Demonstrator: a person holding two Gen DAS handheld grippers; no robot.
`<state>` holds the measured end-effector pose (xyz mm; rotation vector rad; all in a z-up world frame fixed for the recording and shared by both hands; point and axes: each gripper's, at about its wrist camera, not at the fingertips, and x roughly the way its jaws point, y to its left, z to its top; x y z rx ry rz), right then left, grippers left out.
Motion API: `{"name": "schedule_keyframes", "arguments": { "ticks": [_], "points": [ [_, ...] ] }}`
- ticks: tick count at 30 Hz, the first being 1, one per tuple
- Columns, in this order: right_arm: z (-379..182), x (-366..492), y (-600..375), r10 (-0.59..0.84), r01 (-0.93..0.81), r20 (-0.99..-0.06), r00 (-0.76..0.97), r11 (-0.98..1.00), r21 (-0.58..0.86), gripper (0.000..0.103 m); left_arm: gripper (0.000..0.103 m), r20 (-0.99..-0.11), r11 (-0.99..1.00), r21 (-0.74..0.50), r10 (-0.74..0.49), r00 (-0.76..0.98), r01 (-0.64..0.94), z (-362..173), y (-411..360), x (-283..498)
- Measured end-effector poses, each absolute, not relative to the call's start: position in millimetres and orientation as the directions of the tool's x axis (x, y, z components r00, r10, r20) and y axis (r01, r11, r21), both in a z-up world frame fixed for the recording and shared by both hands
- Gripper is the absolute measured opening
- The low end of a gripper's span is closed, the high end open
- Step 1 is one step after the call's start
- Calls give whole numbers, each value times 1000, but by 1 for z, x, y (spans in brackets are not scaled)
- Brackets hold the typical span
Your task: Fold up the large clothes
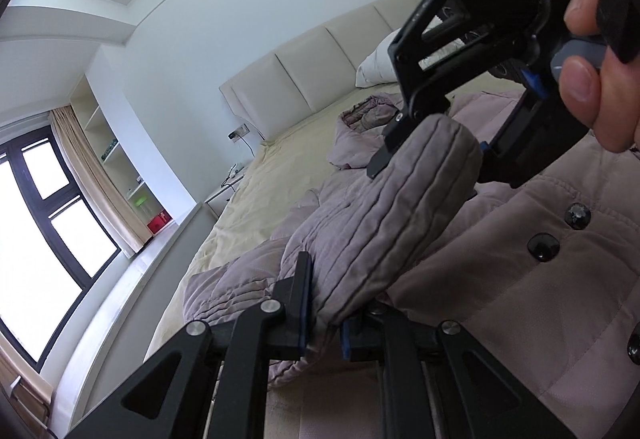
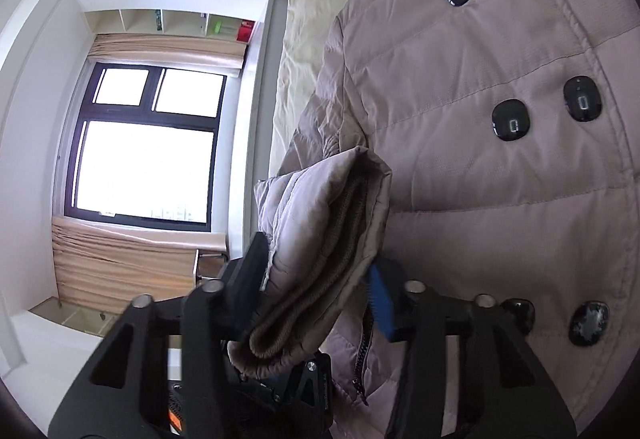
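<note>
A mauve quilted coat with black buttons lies spread on the bed; it also fills the right wrist view. Its sleeve is lifted off the bed. My left gripper is shut on the sleeve partway along its length. My right gripper is shut on the sleeve cuff, with its knit inner band showing. In the left wrist view the right gripper holds the far end of the sleeve above the coat front.
The bed has a cream sheet, a padded headboard and a white pillow. A window with beige curtains and wall shelves lie beyond the bed's left side. A bedside table stands near the headboard.
</note>
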<state>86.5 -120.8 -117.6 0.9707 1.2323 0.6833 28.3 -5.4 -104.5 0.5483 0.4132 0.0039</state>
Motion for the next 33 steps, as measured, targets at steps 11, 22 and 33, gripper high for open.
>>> {"name": "schedule_keyframes", "arguments": {
  "ticks": [11,22,33],
  "points": [
    [27,119,-130,801,-237,-430,417,553,799,17,90,-460,996,80,74,885,-41,-74,63,59],
    [176,126,-212,734,-403,-275,621,599,691,17,60,-623,981,-103,64,780,-163,-104,72,186],
    [-14,183,-372,530,50,-472,704,626,778,17,49,-692,964,-47,157,704,-261,-136,98,207]
  ]
}}
